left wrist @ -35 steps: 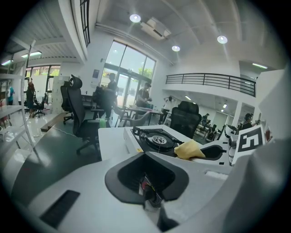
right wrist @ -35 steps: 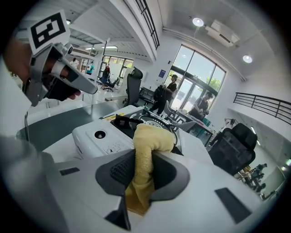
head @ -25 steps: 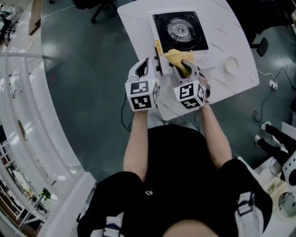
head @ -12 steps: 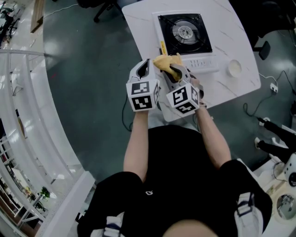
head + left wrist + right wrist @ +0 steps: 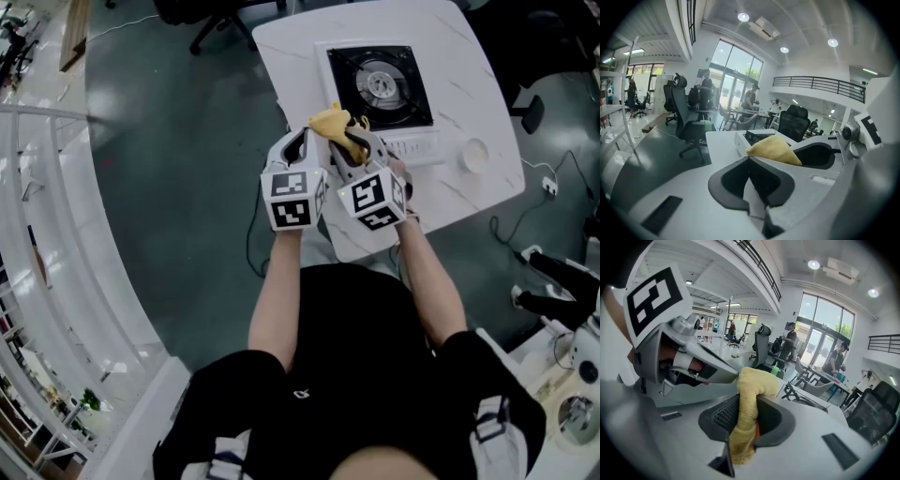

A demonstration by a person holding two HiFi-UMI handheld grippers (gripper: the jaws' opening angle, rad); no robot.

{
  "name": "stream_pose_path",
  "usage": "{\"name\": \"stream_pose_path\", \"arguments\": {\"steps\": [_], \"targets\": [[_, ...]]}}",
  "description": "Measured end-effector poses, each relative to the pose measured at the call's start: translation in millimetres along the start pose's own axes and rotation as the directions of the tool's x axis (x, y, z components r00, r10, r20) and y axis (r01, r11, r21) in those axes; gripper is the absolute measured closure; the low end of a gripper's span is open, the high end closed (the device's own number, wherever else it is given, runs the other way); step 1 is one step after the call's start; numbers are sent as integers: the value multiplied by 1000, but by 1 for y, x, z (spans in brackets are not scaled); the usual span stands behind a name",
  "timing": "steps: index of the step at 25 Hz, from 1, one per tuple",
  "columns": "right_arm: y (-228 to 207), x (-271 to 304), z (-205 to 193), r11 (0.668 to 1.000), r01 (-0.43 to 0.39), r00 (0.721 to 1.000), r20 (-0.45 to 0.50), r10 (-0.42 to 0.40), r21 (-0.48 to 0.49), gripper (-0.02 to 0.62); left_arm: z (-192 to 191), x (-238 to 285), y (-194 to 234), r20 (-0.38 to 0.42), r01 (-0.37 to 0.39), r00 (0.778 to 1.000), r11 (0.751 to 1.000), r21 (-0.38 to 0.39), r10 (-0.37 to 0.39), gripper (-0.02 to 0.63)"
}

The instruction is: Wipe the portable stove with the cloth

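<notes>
Grey office floor surrounds a white desk (image 5: 469,103) carrying the portable stove (image 5: 380,84) toward its far edge. The right claw (image 5: 354,148) is clamped on the bunched yellow cloth (image 5: 333,124), held lifted, probably for a regrip. The left claw (image 5: 298,145), pressed together and empty, waits just beside it. Since a second ago the cloth has shifted from the stove's front edge to its near-left corner.

The place is a large open-plan office. Black swivel chairs (image 5: 691,126) stand by long desks (image 5: 752,111) on a glossy dark-green floor (image 5: 169,141). Tall glass doors (image 5: 733,82) fill the far wall, and a railed mezzanine (image 5: 820,86) runs above. Round ceiling lights (image 5: 743,17) shine overhead, and people (image 5: 750,96) stand among the desks.
</notes>
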State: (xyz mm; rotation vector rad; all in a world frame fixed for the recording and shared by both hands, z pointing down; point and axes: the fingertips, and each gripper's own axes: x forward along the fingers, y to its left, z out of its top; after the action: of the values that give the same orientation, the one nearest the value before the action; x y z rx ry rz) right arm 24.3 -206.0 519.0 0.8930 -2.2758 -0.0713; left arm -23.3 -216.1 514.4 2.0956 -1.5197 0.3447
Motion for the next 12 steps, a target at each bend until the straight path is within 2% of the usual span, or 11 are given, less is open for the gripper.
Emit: {"name": "stream_pose_path", "arguments": {"steps": [8, 12], "targets": [[-23, 33, 16, 999, 32, 999, -39, -33, -24, 525, 3, 18, 13, -27, 35, 999, 999, -6, -35, 612], [-37, 49, 6, 998, 51, 992, -116, -55, -36, 523, 6, 27, 22, -31, 45, 998, 999, -12, -45, 612]]}}
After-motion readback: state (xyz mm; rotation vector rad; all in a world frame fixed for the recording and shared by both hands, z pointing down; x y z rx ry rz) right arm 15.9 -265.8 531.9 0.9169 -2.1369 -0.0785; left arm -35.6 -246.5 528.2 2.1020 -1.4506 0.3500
